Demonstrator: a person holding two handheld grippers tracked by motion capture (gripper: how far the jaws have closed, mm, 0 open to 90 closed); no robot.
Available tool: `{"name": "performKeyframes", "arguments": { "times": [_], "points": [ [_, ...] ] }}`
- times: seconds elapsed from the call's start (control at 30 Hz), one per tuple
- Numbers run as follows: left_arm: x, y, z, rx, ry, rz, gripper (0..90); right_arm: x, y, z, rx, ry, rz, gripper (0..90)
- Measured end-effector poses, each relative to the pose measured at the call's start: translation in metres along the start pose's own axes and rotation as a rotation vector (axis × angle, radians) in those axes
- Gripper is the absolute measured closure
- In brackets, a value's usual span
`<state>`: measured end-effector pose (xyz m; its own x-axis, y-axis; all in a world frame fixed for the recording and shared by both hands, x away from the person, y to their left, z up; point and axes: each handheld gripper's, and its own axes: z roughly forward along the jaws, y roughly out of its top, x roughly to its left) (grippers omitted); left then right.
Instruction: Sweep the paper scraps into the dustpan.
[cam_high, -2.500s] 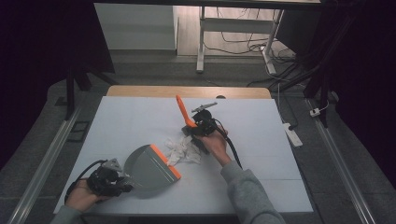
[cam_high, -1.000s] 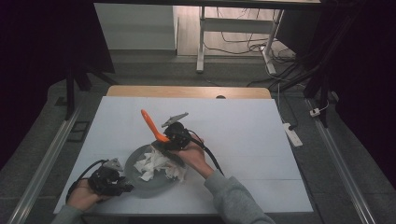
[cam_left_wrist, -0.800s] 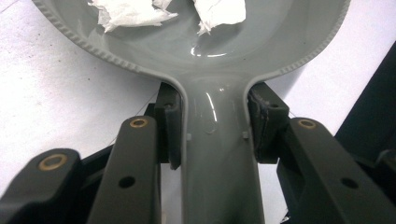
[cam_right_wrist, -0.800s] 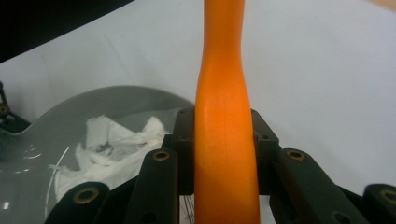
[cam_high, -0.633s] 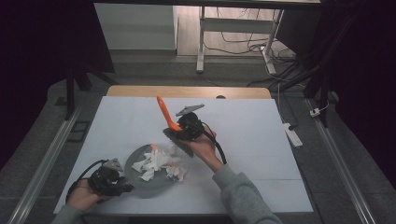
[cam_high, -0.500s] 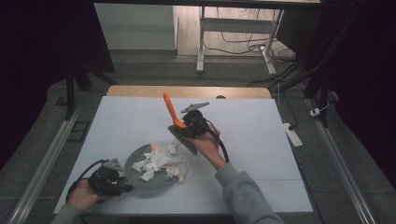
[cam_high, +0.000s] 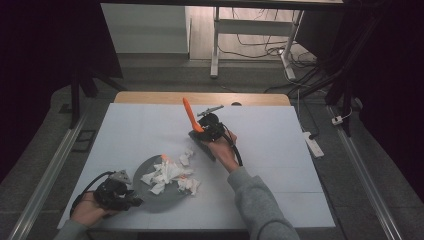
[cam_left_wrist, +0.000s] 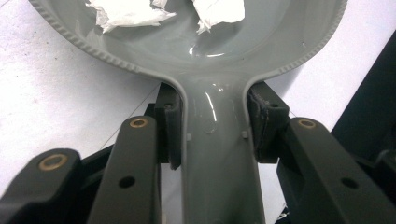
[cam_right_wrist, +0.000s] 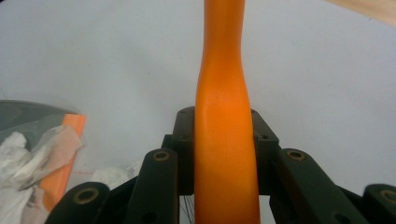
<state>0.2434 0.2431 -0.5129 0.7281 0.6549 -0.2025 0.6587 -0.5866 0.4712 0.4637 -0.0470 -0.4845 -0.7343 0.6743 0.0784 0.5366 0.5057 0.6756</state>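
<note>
A grey dustpan (cam_high: 162, 201) lies flat on the white table at the front left, with crumpled white paper scraps (cam_high: 166, 175) in it. My left gripper (cam_high: 120, 192) is shut on the dustpan's handle (cam_left_wrist: 217, 158), one pad (cam_left_wrist: 170, 126) against each side. Paper (cam_left_wrist: 126, 11) lies at the pan's far end. My right gripper (cam_high: 209, 131) is shut on the orange handle (cam_right_wrist: 225, 135) of a brush (cam_high: 190, 114), which leans up and to the left near mid-table. The brush's dark head (cam_high: 204, 148) rests on the table right of the pan. One scrap (cam_high: 186, 158) lies just outside the pan's orange lip (cam_right_wrist: 63, 154).
The table's wooden back edge (cam_high: 200, 98) runs behind the brush. A white power strip (cam_high: 311, 144) lies on the floor to the right, and metal rails (cam_high: 47, 170) flank the table. Desk legs and cables stand beyond the far edge.
The right gripper swept the brush left, pushing the paper into the dustpan, then drew back up and right. The dustpan tilted down flat. The left gripper stayed put.
</note>
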Motion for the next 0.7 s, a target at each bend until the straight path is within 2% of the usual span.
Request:
{"name": "performKeyframes", "arguments": {
  "times": [0.23, 0.53, 0.7],
  "points": [
    [-0.001, 0.000, 0.000, 0.001, 0.002, 0.003, 61.7, 0.008, 0.002, 0.008, 0.028, 0.015, -0.020, 70.5],
    [-0.001, 0.001, 0.002, 0.007, 0.000, 0.010, 61.7, 0.025, 0.001, 0.012, 0.054, 0.061, -0.057, 70.6],
    [-0.002, 0.002, 0.002, 0.007, 0.001, 0.009, 61.7, 0.040, -0.002, 0.012, 0.065, 0.096, -0.066, 70.6]
  ]
}}
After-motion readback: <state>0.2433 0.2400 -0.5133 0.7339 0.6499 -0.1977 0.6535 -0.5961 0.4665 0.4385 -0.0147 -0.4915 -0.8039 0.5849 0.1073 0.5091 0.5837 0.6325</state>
